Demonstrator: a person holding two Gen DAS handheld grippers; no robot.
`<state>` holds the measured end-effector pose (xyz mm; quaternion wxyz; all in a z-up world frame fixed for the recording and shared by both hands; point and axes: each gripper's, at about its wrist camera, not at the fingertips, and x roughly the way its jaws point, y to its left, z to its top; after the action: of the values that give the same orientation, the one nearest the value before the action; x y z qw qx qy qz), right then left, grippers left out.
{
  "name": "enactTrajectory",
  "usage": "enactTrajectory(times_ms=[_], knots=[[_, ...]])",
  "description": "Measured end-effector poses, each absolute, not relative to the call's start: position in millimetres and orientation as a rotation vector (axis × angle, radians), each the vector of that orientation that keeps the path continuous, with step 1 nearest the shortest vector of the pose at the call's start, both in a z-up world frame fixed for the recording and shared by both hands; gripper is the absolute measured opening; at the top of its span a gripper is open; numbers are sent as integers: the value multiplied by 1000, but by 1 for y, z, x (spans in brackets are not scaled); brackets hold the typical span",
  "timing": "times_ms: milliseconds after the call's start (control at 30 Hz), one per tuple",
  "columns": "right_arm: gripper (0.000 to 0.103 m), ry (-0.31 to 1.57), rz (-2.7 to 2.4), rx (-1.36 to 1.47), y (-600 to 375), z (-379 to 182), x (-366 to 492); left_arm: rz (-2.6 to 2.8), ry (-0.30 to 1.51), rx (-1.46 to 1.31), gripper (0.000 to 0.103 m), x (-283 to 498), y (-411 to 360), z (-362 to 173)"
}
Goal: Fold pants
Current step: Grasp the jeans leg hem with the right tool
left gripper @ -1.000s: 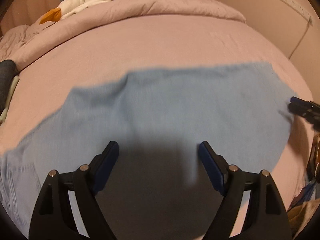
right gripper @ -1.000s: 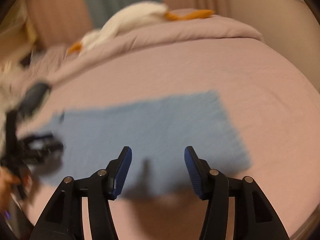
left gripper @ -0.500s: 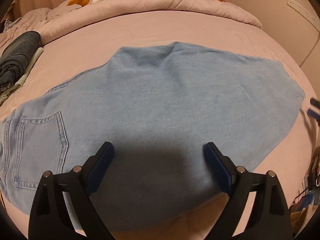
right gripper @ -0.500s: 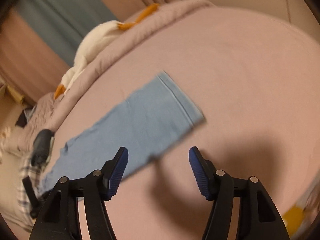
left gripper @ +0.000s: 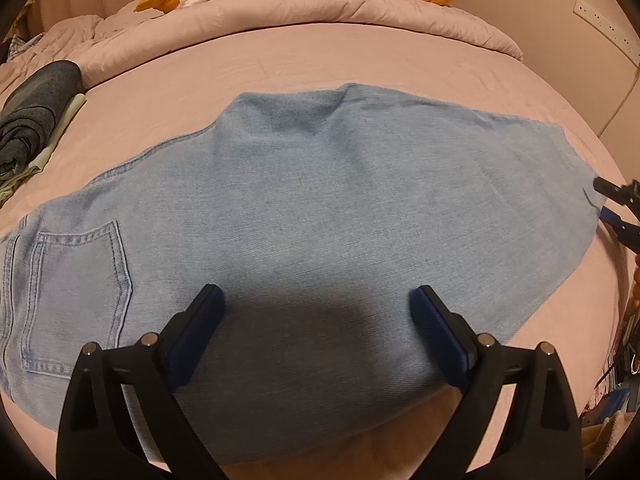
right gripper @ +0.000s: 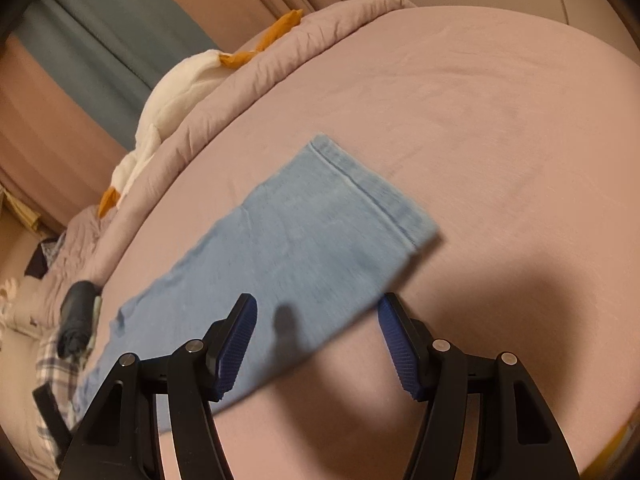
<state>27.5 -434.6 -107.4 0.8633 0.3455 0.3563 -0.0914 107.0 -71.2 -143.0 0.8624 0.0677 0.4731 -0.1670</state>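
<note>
Bare sheet (right gripper: 500,128) surrounds the jeans (left gripper: 320,220); folded grey clothes (left gripper: 36,108) crowd their far-left side.

dim warm light | fisheye edges bent | right view motion-blurred | soft shadows

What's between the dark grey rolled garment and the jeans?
Only bare pink bedsheet separates dark grey rolled garment from light blue denim jeans, per left wrist view.

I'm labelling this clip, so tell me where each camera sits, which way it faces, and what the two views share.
Left wrist: on the left gripper, low over the jeans, facing the duvet; open fingers show, right gripper at the edge.
Right wrist: on the right gripper, tilted toward the jeans' hem; open fingers show.
Shared: jeans, pink bed sheet, plush goose, dark folded garment.
</note>
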Motion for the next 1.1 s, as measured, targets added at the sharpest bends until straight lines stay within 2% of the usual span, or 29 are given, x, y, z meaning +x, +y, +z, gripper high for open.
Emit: enactTrajectory(times_ms=[833,1000,1100], knots=[[65,737,-225,708,-440,-104,49,-357,970,136,102,103,-77,-144],[59,741,-240,697,-441,-103,46,-359,969,134,102,103,-77,-144],[49,745,-252,694,-442,-103,45,-359,969,134,102,103,-77,-144]])
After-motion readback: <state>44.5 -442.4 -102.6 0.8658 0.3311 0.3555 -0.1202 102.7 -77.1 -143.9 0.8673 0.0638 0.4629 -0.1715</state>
